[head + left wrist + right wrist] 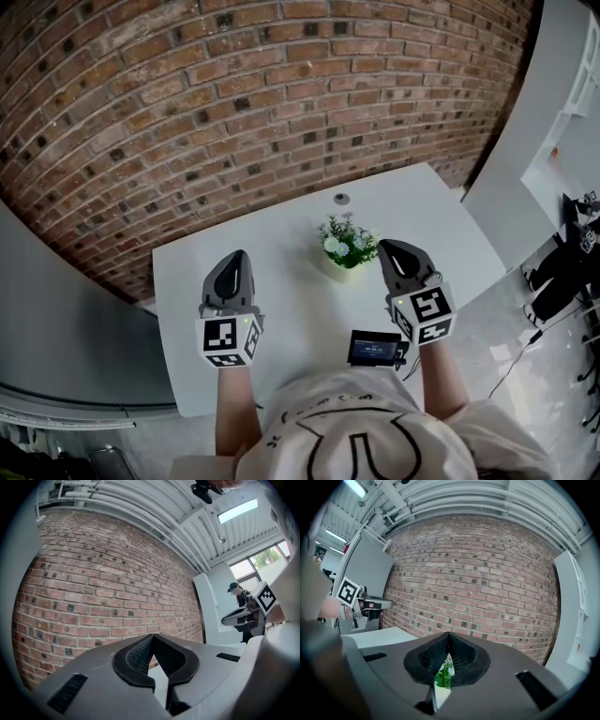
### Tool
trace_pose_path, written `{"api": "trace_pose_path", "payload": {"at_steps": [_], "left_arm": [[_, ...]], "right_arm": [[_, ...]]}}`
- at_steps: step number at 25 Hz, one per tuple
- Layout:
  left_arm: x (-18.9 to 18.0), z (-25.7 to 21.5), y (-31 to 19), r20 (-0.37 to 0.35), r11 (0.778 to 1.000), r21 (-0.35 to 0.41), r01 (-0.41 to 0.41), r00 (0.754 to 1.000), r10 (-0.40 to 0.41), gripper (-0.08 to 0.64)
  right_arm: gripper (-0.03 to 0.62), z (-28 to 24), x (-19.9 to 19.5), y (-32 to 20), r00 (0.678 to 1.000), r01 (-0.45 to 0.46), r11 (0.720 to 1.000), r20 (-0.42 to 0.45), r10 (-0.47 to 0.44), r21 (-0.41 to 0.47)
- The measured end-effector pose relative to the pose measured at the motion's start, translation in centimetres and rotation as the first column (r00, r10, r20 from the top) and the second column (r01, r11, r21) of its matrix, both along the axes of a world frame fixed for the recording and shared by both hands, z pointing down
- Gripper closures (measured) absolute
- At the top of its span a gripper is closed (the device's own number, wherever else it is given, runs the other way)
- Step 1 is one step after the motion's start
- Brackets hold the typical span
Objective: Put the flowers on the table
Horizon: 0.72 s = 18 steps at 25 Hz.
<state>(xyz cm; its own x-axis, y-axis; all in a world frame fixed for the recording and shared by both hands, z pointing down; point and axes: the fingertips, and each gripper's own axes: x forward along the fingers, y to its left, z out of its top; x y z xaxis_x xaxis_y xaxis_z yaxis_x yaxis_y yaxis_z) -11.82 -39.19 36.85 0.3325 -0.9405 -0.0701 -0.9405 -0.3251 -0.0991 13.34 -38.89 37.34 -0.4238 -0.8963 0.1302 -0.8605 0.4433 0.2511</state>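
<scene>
A small pot of white flowers with green leaves (346,247) stands upright on the white table (281,309), near its middle. My right gripper (393,249) hovers just right of the pot, shut and empty; in the right gripper view the flowers (444,673) peek through the slit below its closed tips (448,634). My left gripper (234,259) is held over the table's left part, well apart from the pot, also shut with nothing in it; its tips (153,636) meet against the brick wall in the left gripper view.
A brick wall (234,103) runs behind the table. A small round grey object (341,199) lies near the table's far edge. A dark device with a lit screen (375,349) hangs at the person's chest. A person stands far off (240,597).
</scene>
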Motion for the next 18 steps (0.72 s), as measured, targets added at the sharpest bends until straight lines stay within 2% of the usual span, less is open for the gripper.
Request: {"api": "trace_pose_path", "payload": {"at_steps": [8,18], "left_arm": [[-1.0,0.8,-1.2,-0.009,1.0,-0.02,0.013,1.0,-0.014,0.548],[-1.3,1.4,-2.9,-0.03,0.999,-0.035,0.016,0.999,-0.017,0.548]], "right_arm": [[0.575,1.2,-0.9,-1.5,0.999,0.008,0.999,-0.034,-0.009,-0.037],[0.575,1.7,-0.9,-3.2,1.0,0.012,0.998,-0.015,-0.013,-0.062]]}}
